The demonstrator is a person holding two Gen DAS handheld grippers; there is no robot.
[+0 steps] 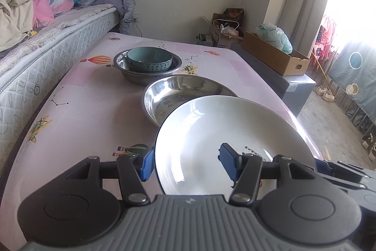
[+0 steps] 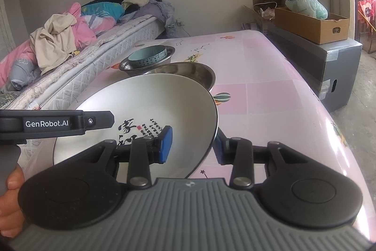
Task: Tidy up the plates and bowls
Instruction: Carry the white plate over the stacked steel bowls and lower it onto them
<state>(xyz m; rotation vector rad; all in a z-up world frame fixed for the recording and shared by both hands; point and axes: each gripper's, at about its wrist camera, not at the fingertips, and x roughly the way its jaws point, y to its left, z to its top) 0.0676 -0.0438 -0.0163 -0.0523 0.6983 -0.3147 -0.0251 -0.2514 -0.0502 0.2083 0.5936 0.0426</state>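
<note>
Two steel basins [image 1: 146, 65] [image 1: 185, 95], one teal bowl [image 1: 149, 59], one white plate [image 1: 223, 133]

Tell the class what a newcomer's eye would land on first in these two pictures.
First, the white plate up front, tilted, its rim straddled by the open jaws of both grippers: the left on its left edge, the right on its right edge. Behind it on the pink table sits a steel bowl, then a teal bowl nested in a steel basin. A cluttered bed runs along the left.
</note>
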